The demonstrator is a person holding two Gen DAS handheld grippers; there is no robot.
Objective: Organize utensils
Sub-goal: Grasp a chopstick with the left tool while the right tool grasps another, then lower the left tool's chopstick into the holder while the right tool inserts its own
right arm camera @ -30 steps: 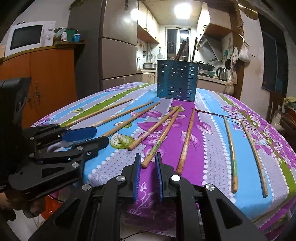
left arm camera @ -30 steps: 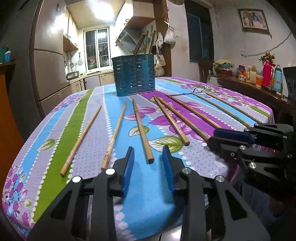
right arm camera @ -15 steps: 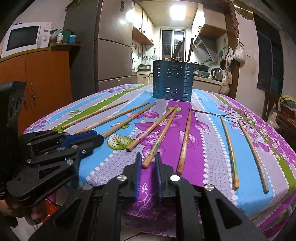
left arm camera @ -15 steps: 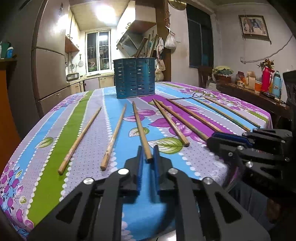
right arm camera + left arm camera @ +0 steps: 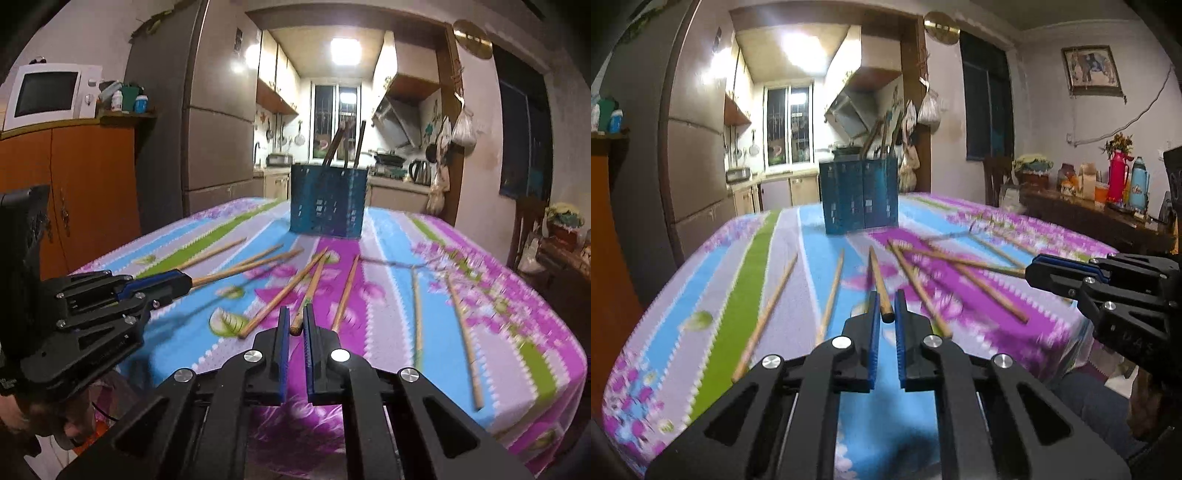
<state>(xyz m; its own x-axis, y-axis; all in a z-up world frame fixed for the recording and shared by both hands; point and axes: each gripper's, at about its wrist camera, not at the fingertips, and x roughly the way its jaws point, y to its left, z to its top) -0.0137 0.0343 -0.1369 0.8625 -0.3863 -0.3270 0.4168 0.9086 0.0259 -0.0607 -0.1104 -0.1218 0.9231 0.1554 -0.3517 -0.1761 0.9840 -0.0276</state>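
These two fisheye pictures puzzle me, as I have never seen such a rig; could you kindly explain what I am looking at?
No robot here: a person holds hand-held tongs in each hand, each carrying a camera looking along its fingers. One picture comes from the left tongs, the other from the right tongs. Each pair is closed on the near end of a wooden chopstick, the left chopstick and the right chopstick. More chopsticks lie on the flowered tablecloth. Behind stands a blue utensil holder.
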